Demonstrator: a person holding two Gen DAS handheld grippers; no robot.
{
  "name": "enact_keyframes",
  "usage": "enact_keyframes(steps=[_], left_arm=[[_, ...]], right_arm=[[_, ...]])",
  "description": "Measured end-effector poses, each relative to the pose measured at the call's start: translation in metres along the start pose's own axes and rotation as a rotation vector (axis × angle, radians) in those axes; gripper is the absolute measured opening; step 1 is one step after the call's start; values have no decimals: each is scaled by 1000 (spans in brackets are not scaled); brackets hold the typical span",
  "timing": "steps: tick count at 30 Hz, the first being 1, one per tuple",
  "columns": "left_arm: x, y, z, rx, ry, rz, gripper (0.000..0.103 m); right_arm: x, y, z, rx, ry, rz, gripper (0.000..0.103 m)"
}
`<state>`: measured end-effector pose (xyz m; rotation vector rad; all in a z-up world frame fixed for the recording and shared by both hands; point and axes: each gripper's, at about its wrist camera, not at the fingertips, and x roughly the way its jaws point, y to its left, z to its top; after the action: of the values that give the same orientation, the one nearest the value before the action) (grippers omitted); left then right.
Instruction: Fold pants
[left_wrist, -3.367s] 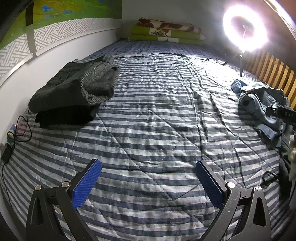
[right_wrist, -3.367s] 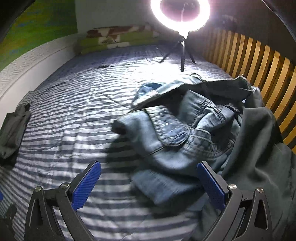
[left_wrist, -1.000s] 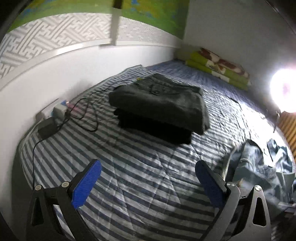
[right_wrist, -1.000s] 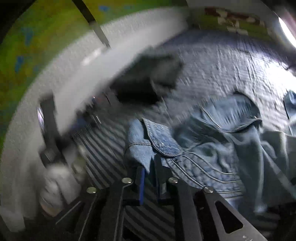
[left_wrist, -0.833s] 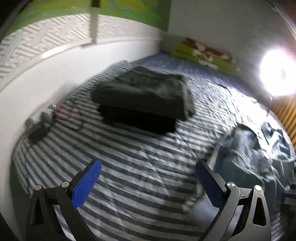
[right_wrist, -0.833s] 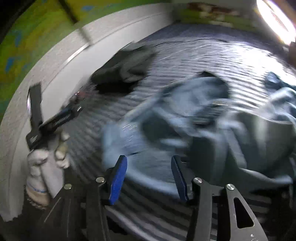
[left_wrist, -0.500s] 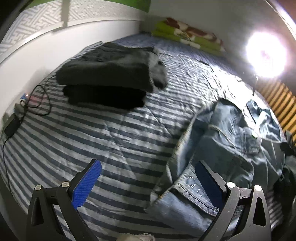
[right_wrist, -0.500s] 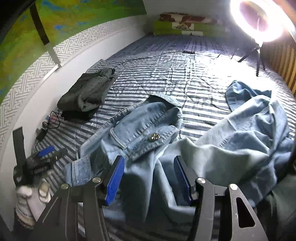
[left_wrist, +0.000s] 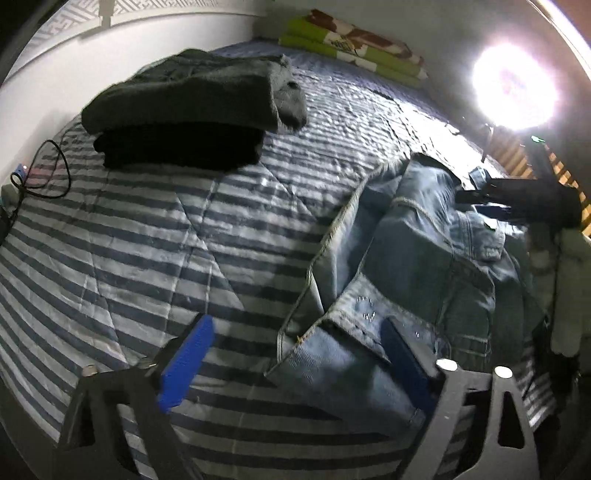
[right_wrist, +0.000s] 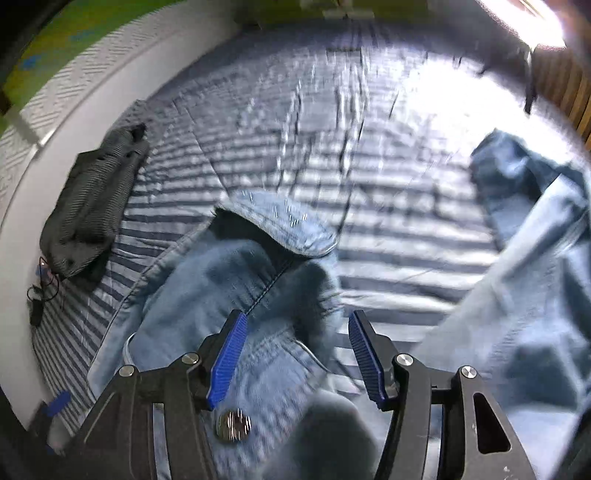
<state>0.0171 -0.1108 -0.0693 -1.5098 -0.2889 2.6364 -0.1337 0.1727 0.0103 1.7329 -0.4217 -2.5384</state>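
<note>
Since half a second earlier, both grippers have sunk closer to the jeans, and the denim hem that lay beside the left gripper's right finger now fills the space ahead of it. On the far left, in the left wrist view, a black cable (left_wrist: 40, 173) loops beside the white wall (left_wrist: 55, 74). Next comes a stack of folded dark garments (left_wrist: 184, 110), well apart from the jeans, resting on the striped quilt (left_wrist: 129, 240). The left gripper (left_wrist: 295, 354) hangs over the quilt with its jaws wide apart and closing; the blue left pad stands over bare stripes, the right pad lies against or just over the jeans (left_wrist: 424, 251), and nothing is clamped. The jeans lie crumpled on the right half of the bed, one hem reaching toward the camera. Further right, the right gripper (left_wrist: 484, 203) is seen over the denim, held by a white-gloved hand (left_wrist: 569, 288), with a ring light (left_wrist: 515, 86) glaring behind. In the right wrist view, blurred by motion, the right gripper (right_wrist: 295, 354) stands about half open above the waistband (right_wrist: 284, 225) area, a metal button (right_wrist: 233, 425) showing near its left finger; denim lies between the pads but they do not press on it.
</note>
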Motion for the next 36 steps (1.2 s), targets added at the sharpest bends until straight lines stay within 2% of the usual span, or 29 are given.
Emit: enact_keyframes(steps=[1, 2, 3, 4, 5, 7, 10, 17, 21, 25, 27, 29, 30, 33, 35, 36], left_arm=[[1, 0, -1, 4, 9, -5, 70], [3, -1, -2, 8, 21, -14, 52], [3, -1, -2, 8, 27, -23, 43], [2, 0, -2, 5, 25, -33, 29], [-2, 0, -2, 5, 16, -37, 20], [-9, 0, -2, 19, -6, -25, 13], [-24, 7, -3, 20, -51, -4, 8], [-52, 52, -2, -81, -102, 33, 8], [-71, 73, 0, -135, -143, 35, 8], [-88, 91, -1, -187, -167, 19, 9], [-90, 96, -2, -205, -167, -3, 14], [-90, 95, -3, -208, -154, -28, 26], [-88, 93, -4, -207, -145, -40, 28], [-79, 81, -5, -186, -116, -60, 40], [-73, 73, -6, -168, -102, -76, 56], [-68, 67, -5, -160, -90, -88, 59]], right_arm=[[6, 1, 0, 2, 15, 13, 52], [9, 5, 0, -7, 23, 14, 37], [8, 10, -1, -28, 17, 3, 26], [3, 16, -1, -54, 10, -17, 17], [-5, 21, -1, -71, -7, -23, 15], [-30, 29, -2, -93, -62, -4, 13], [-75, 42, -6, -100, -127, 54, 11], [-185, 103, -52, -225, -259, 176, 11], [-213, 143, -100, -306, -267, 239, 10], [-187, 163, -159, -333, -158, 309, 10], [-151, 170, -194, -362, -19, 315, 10], [-120, 171, -223, -381, 90, 293, 10], [-105, 168, -235, -382, 138, 279, 10], [-88, 154, -249, -381, 202, 267, 14], [-98, 143, -246, -379, 182, 277, 17], [-104, 138, -244, -382, 165, 284, 19]])
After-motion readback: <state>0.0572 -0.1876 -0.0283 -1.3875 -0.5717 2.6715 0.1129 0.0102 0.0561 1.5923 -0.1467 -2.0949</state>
